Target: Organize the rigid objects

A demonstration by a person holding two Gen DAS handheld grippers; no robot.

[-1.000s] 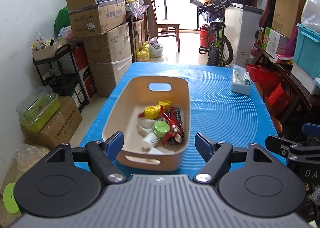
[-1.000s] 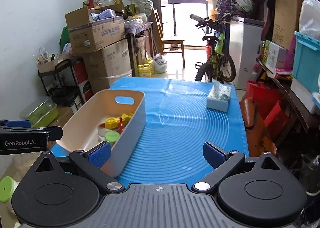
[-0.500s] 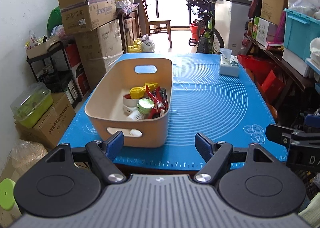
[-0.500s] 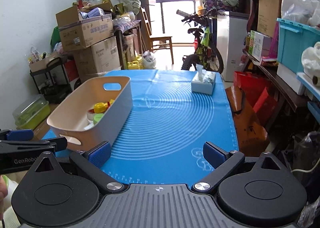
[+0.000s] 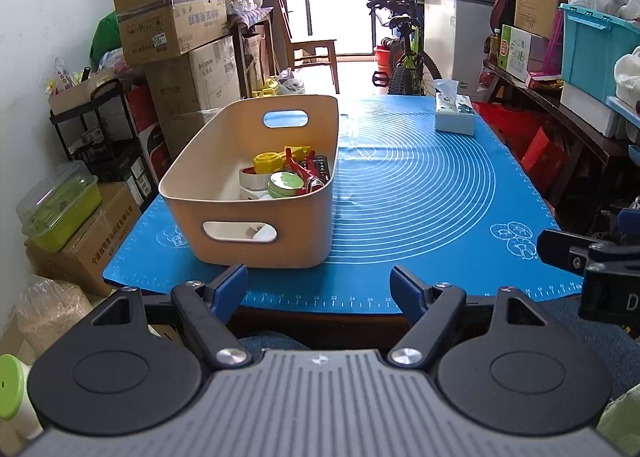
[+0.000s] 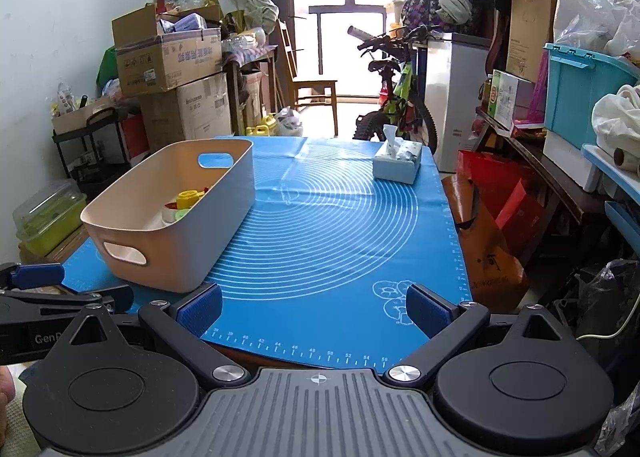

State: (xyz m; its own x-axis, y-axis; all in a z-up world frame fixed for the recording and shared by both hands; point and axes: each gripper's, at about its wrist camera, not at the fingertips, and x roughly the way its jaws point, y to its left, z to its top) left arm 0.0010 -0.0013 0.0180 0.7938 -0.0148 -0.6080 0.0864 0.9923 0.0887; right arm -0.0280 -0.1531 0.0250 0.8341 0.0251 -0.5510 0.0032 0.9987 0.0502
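A beige plastic bin (image 5: pixel 224 193) stands on the left of the blue mat (image 5: pixel 420 193). It holds several small items: a yellow piece (image 5: pixel 268 161), a green-lidded jar (image 5: pixel 285 184), a red clip (image 5: pixel 304 173). The bin also shows in the right wrist view (image 6: pixel 224 225). My left gripper (image 5: pixel 320 291) is open and empty, just off the table's near edge in front of the bin. My right gripper (image 6: pixel 314 311) is open and empty above the mat's near edge, right of the bin.
A tissue box (image 5: pixel 454 117) sits at the mat's far right, also in the right wrist view (image 6: pixel 398 163). Stacked cardboard boxes (image 5: pixel 176 53) and a black shelf (image 5: pixel 100 129) stand left of the table. A bicycle (image 5: pixel 404 53) is behind it. Shelves with a teal crate (image 5: pixel 592 53) line the right.
Both grippers have drawn back toward me and away from the table. The bin and mat look smaller and farther off. Both stay open and empty.
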